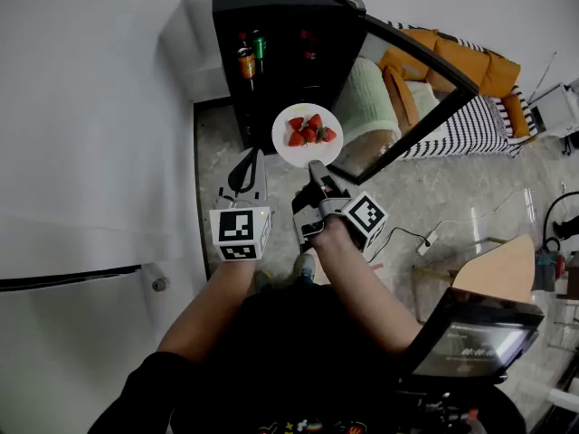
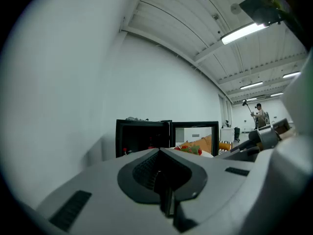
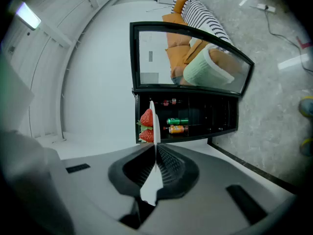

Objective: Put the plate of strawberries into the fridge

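A white plate carrying several strawberries hangs in front of the open black fridge. My right gripper is shut on the plate's near rim. In the right gripper view the plate shows edge-on between the jaws, with strawberries on its left face and the fridge beyond. My left gripper is shut and empty, to the left of the plate. In the left gripper view its jaws meet, and the strawberries peek over them.
The fridge's glass door stands swung open to the right. Drink cans sit on an inner shelf. An orange sofa with a striped cover lies behind. A white wall runs along the left. A power strip lies on the floor.
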